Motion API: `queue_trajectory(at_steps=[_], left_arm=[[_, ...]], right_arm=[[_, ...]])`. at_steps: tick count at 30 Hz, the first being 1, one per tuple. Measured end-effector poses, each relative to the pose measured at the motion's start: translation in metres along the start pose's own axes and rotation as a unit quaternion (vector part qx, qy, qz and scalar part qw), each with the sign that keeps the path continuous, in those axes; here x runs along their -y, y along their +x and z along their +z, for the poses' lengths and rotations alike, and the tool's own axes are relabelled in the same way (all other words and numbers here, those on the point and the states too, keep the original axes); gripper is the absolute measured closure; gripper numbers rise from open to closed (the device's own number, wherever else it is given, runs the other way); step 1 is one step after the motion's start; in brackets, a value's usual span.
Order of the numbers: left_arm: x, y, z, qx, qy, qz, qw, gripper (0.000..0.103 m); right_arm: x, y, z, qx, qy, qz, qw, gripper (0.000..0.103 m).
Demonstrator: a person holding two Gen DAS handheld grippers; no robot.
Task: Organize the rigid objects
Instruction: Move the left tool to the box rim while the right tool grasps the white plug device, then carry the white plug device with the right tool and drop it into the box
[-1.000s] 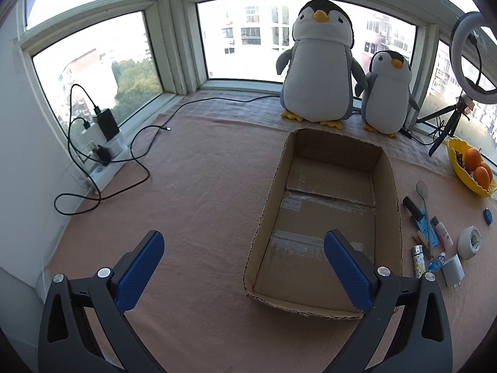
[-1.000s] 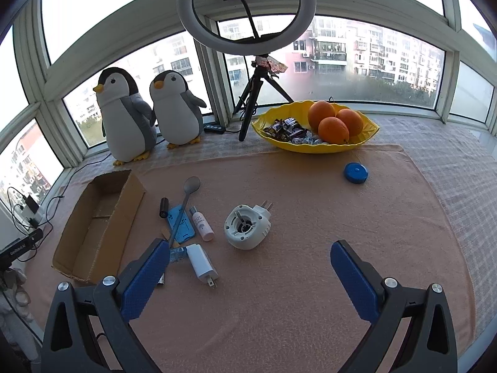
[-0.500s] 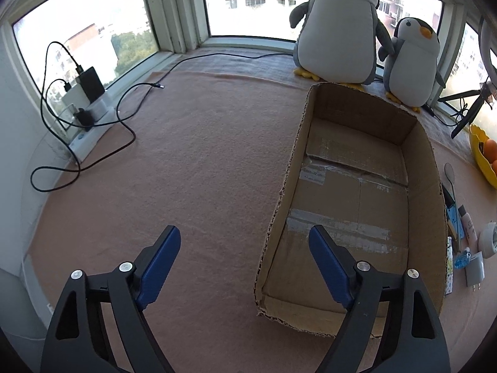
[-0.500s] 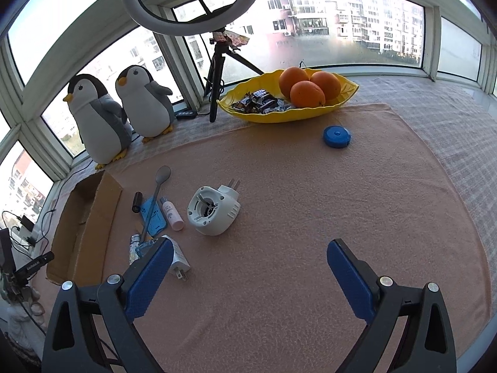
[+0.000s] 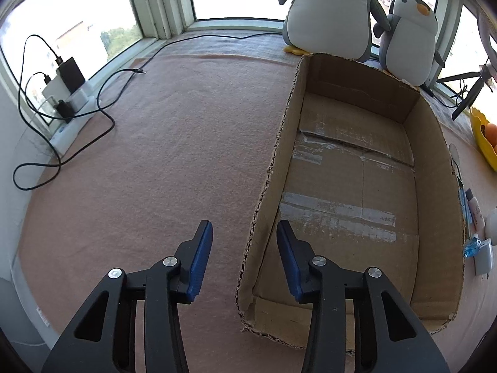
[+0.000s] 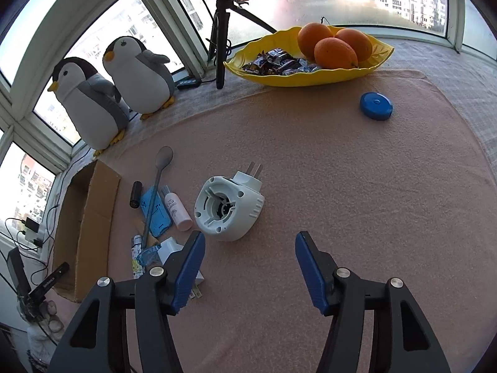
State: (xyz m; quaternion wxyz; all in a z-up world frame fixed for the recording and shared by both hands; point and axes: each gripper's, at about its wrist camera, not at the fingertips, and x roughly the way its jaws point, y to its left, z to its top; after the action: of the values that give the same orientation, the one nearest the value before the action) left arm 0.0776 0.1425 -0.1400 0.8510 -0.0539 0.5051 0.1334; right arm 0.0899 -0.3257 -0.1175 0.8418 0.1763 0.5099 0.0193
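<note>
Left gripper [image 5: 243, 239] low over the pink-covered counter [image 5: 155, 171], jaws closing and astride the near left wall of one open cardboard box [image 5: 348, 186]; wall between them, pads not seen touching it. Box bare inside, taped on the floor, reaching toward 12 o'clock. Two plush penguins [image 5: 329, 9] behind it at 12 to 1 o'clock.

Right gripper [image 6: 250, 245] above the counter, jaws closing, nothing between them. At 11 o'clock of it, one white plug-in reel housing [image 6: 228, 208] on its side. Farther toward 9 to 10 o'clock, beside the box: one spoon [image 6: 157, 186], one blue card [image 6: 155, 214], one small pink-capped bottle [image 6: 177, 211], one black cylinder [image 6: 135, 194], one white charger [image 6: 174, 250]. At 1 o'clock, one blue round tape measure [image 6: 376, 106]. At 12 o'clock, one yellow dish [image 6: 310, 74] with three oranges [image 6: 334, 52] and wrapped sweets.
</note>
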Motion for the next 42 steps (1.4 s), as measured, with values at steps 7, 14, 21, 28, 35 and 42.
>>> queue_trajectory(at_steps=[7,14,21,28,35,42], left_arm=[[0.003,0.008,-0.002,-0.007,0.004,-0.008,0.9999,0.079],[0.008,0.012,-0.005,-0.008,0.010,-0.007,0.9999,0.082],[0.009,0.011,-0.006,-0.005,0.011,-0.006,0.9999,0.082],[0.009,0.011,-0.005,-0.004,0.012,-0.005,0.9999,0.082],[0.009,0.012,-0.005,-0.003,0.012,-0.005,0.9999,0.082],[0.009,0.011,-0.005,-0.003,0.013,-0.005,0.9999,0.082]], right_arm=[[0.001,0.022,0.014,-0.023,0.028,0.010,0.999,0.056],[0.003,0.038,0.020,-0.044,0.043,0.015,0.998,0.067],[0.000,0.051,0.025,-0.058,0.046,0.014,0.997,0.073],[0.005,0.054,0.024,-0.056,0.046,0.017,0.997,0.078],[0.011,0.049,0.020,-0.050,0.056,0.030,0.997,0.081],[0.006,0.041,0.017,-0.039,0.050,0.035,0.997,0.083]])
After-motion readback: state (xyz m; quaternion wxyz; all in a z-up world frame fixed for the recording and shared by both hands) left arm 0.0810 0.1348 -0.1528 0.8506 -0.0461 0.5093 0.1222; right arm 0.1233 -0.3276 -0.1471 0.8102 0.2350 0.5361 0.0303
